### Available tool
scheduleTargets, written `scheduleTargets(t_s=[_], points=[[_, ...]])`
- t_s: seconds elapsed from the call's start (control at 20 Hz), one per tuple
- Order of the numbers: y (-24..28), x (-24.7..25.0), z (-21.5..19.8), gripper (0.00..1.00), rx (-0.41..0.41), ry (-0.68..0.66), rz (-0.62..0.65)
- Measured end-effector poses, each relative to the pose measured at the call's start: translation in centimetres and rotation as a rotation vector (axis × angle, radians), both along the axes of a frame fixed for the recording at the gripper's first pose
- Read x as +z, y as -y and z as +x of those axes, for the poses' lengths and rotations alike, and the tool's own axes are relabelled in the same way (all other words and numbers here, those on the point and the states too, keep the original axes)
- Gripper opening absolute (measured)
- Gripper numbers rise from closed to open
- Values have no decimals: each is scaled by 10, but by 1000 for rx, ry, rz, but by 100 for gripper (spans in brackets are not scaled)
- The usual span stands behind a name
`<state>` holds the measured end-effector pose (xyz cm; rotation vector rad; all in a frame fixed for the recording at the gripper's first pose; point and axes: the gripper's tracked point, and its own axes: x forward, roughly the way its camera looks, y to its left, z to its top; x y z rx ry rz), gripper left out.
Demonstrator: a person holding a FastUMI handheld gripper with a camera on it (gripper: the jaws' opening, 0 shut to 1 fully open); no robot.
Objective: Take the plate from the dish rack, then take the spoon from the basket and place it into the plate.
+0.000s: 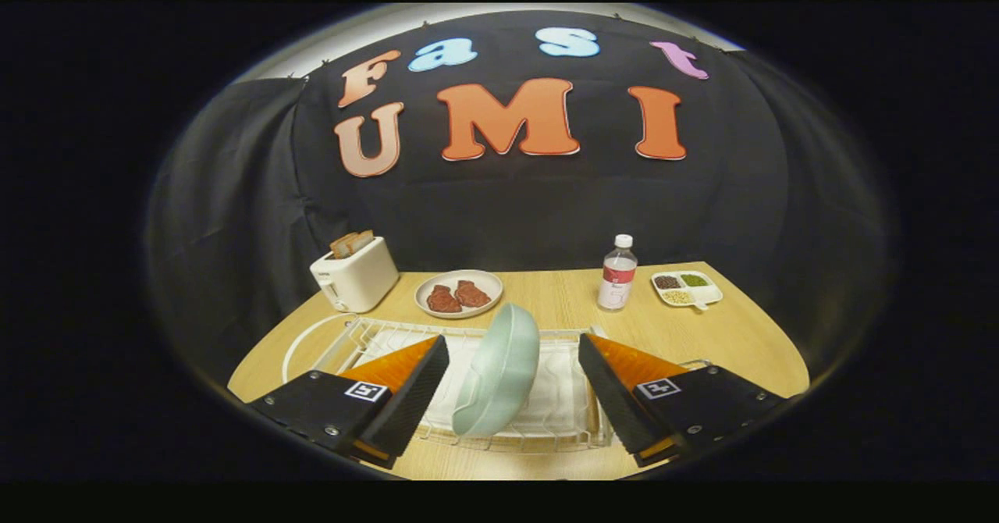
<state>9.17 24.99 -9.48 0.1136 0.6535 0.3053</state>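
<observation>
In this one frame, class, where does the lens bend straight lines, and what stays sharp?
Gripper view: fisheye bows the table edge and dish rack wires; the pale green plate standing between the open gripper fingers is sharp; lighting even, no glare.

No readable words; a square coded marker [365, 391] sits on each of the gripper's [513, 342] parted jaws.

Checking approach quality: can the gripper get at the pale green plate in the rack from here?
Probably yes: the gripper is open, and the plate stands on edge in the dish rack between its fingers, nothing blocking.
</observation>
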Motion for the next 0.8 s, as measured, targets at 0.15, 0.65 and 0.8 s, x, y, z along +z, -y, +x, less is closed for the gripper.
scheduleTargets(t_s=[0.15, 0.65, 0.8], points=[[-1, -8, 5, 95, -10, -21, -30], [-22, -45, 8, 40, -2, -170, -12], [-15, -48, 8, 35, -58, -211, -6]])
